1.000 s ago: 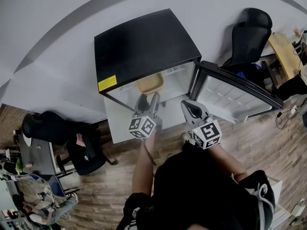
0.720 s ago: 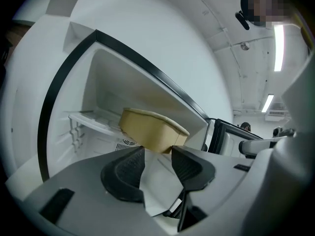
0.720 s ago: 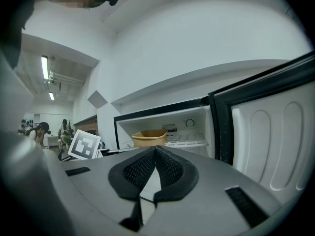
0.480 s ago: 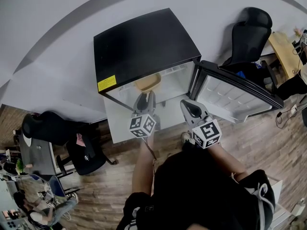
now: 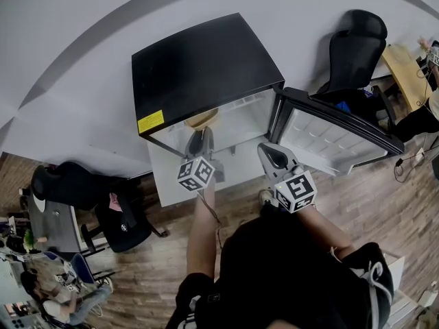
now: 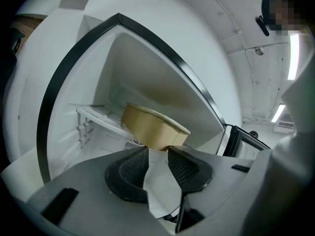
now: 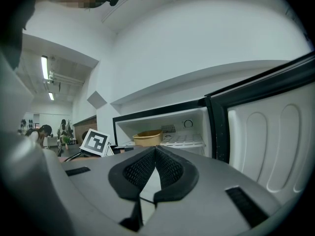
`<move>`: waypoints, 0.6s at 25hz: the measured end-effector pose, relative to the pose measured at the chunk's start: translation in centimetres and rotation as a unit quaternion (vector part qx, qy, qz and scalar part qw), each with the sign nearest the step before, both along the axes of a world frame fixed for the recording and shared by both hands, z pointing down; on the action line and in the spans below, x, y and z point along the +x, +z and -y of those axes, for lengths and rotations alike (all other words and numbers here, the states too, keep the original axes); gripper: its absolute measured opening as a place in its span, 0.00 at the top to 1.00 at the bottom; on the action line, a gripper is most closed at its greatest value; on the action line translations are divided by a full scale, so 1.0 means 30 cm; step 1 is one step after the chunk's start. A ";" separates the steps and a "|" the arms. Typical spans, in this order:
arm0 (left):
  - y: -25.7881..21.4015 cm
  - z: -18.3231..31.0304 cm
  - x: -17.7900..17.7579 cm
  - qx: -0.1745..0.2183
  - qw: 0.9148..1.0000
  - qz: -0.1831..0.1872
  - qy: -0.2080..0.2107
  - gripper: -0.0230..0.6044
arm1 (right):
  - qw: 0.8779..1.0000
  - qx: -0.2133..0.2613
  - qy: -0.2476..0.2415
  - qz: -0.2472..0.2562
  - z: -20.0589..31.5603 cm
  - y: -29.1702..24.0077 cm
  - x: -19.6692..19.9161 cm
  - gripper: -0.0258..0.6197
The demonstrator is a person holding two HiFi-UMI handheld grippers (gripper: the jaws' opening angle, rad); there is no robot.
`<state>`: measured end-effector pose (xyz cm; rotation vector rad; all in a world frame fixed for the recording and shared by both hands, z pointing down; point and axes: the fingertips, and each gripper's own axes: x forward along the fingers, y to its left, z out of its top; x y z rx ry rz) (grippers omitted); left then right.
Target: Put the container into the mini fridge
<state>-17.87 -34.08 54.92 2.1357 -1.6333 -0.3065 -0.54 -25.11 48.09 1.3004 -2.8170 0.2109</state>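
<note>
though narrower than before, left hand-held gripper (image 6: pixel 158 152) apart, empty, near shelved container (image 6: pixel 150 128)

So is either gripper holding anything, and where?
Nothing held. Left gripper: jaws just been closing, apart, nothing between them; container sits on the fridge shelf beyond. Right gripper: shut, empty.

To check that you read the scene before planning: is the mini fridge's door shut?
No, the door stands swung wide open at the right of the mini fridge, with its white inner lining facing up in the head view.
</note>
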 end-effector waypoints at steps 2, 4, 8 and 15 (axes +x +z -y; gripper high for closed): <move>0.004 0.007 -0.010 -0.002 1.000 -0.001 -0.005 0.75 | 1.000 0.000 0.000 -0.001 0.002 0.000 0.002 0.94; 0.006 0.012 -0.023 -0.004 1.000 -0.003 -0.010 0.76 | 1.000 -0.001 0.000 -0.001 0.001 -0.001 0.004 0.94; 0.010 0.012 -0.037 -0.006 1.000 -0.006 -0.015 0.76 | 1.000 -0.001 0.000 -0.002 0.001 0.002 0.005 0.94; 0.004 -0.016 -0.039 -0.002 1.000 -0.002 -0.019 0.78 | 1.000 0.000 -0.005 -0.003 -0.003 0.002 -0.009 0.94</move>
